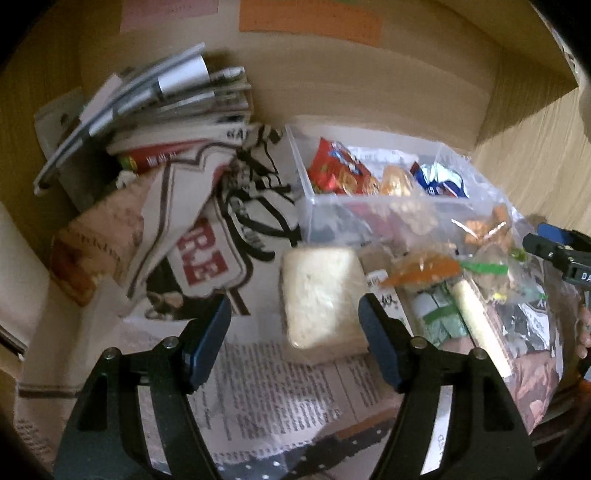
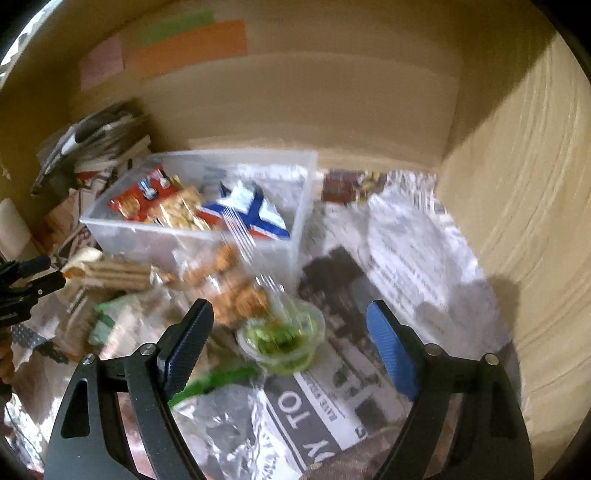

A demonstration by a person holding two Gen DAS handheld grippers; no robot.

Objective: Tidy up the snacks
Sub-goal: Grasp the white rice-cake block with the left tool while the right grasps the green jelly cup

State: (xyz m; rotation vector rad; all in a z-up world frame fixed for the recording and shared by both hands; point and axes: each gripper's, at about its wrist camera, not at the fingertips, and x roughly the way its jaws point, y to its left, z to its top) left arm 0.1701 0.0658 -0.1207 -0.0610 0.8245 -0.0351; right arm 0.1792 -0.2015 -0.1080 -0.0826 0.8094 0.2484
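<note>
Left wrist view. The left gripper (image 1: pixel 295 325) is seen with its jaws spread wide and nothing clamped. A wrapped sandwich (image 1: pixel 322 301) lies between the blue pads (image 1: pixel 208 341) without being pressed by either; whether the right-hand pad touches the wrapper cannot be told. The surface is covered with newspaper (image 1: pixel 266 391). A stack of folded papers (image 1: pixel 159 99) is piled at the upper left against a tan wall carrying an orange sheet (image 1: pixel 308 20) and a pink one. A clear plastic bin (image 1: pixel 354 206) stands behind the sandwich; a red snack pack (image 1: pixel 338 171), a golden pack and a blue-and-white pack (image 1: pixel 441 181) are held in it. A heap of clear-bagged snacks (image 1: pixel 476 258) is spread to the right of the sandwich. The right gripper (image 1: pixel 561 254) is visible at the right edge.

Right wrist view. The right gripper (image 2: pixel 291 332) is likewise held well open and grips nothing. A small clear cup of green food (image 2: pixel 282 339) sits between its pads, apart from both. Newspaper (image 2: pixel 406 251) is laid over the surface up to a wood-grain side panel (image 2: pixel 517 221). The clear plastic bin (image 2: pixel 258 254) is seen at centre left, with the red pack (image 2: pixel 142 199) and the blue-and-white pack (image 2: pixel 251 214) inside. Bagged orange-brown snacks (image 2: pixel 236 291) lie in front of the bin, just beside the cup. The left gripper (image 2: pixel 26 280) appears at the left edge. The picture is motion-blurred.
</note>
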